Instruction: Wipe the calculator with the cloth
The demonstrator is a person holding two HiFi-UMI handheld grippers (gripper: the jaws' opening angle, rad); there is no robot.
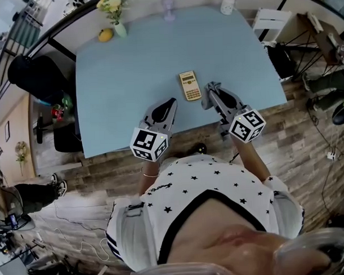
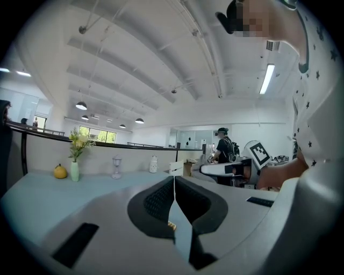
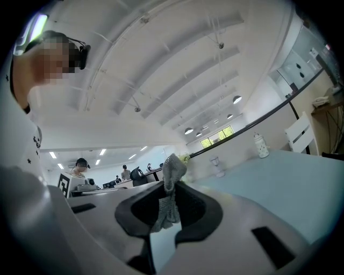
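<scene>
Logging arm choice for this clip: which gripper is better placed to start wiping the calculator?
Right. The right gripper is shut on the cloth, and its tips sit close beside the calculator. The left gripper is shut with nothing between its jaws, so it could not wipe.

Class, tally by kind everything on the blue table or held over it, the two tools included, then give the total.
calculator: 1
cloth: 1
vase of flowers: 1
yellow fruit: 1
clear glass: 1
white bottle: 1
tool: 2 (left tool, right tool)
Total: 8
</scene>
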